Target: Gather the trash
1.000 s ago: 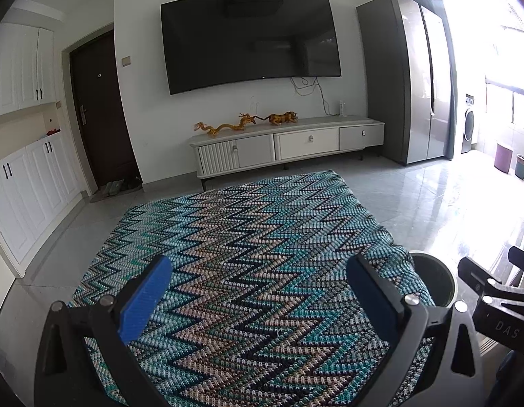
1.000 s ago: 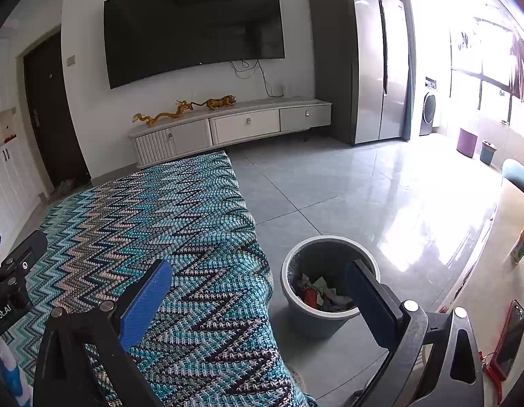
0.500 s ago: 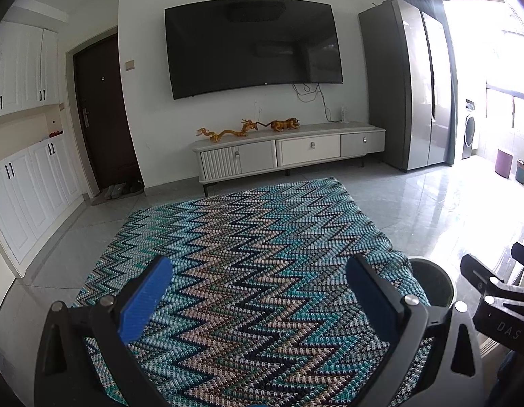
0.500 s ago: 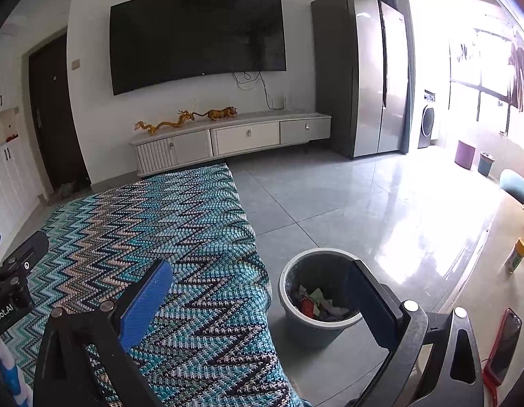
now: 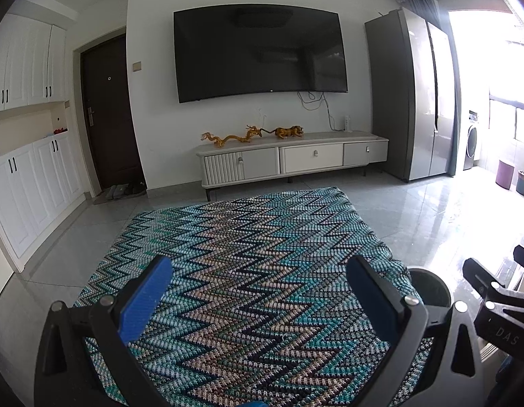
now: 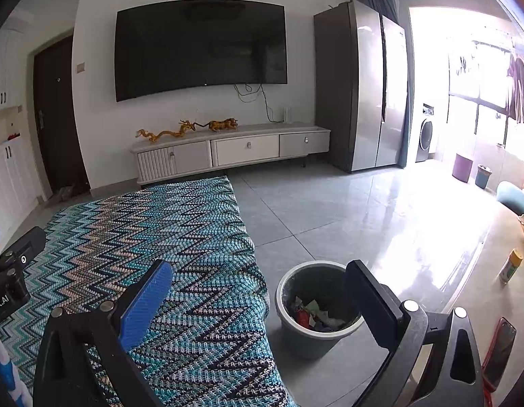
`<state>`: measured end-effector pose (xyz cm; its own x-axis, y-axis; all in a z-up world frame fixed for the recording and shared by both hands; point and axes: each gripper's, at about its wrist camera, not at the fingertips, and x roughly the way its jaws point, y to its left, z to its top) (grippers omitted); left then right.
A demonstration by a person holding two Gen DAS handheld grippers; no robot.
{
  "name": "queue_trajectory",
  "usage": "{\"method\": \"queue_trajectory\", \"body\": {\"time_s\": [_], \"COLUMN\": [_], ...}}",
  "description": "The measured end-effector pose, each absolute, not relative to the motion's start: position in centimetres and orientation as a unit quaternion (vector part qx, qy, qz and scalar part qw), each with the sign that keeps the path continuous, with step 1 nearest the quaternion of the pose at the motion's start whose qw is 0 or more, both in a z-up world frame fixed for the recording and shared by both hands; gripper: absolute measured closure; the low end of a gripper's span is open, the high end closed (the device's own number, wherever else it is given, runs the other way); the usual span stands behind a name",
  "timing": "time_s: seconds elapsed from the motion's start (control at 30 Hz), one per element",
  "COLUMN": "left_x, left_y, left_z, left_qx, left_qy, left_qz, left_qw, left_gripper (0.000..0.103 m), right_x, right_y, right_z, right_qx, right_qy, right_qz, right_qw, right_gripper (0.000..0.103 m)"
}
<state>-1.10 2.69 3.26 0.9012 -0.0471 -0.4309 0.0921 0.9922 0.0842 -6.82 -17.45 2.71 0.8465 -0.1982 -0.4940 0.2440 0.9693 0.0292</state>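
Left wrist view: my left gripper (image 5: 258, 298) hangs above the zigzag blanket (image 5: 248, 257), jaws spread wide, nothing between them. The trash bin (image 5: 431, 291) shows only as a dark rim just past the blanket's right-hand corner, partly hidden behind my right finger. My right gripper's (image 6: 258, 300) black frame shows just right of the bin.

Right wrist view: right gripper jaws released too, gripping nothing. The grey trash bin (image 6: 309, 335) stands on the tiled floor (image 6: 346, 210), touching or almost touching the blanket's right edge; I cannot tell which. Inside it lie crumpled scraps (image 6: 311, 313), red, white and green. My right finger overlaps the bin's right rim in this view. Right of the bin: a pale worktop (image 6: 479, 271) carrying a small yellow-capped bottle (image 6: 510, 266) and a phone (image 6: 499, 349).
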Motion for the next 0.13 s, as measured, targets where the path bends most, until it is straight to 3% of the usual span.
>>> {"method": "queue_trajectory", "body": {"time_s": [0.13], "left_x": [-1.24], "left_y": [2.8], "left_z": [3.17], "left_qx": [0.053], "left_qy": [0.217], "left_qz": [-0.034], "left_qw": [0.974], "left_gripper": [0.0], "right_x": [-6.86], "right_y": [-17.27], "right_z": [2.79], "right_qx": [0.04], "right_qy": [0.251], "right_qz": [-0.116], "right_qw": [0.96], "right_gripper": [0.0]}}
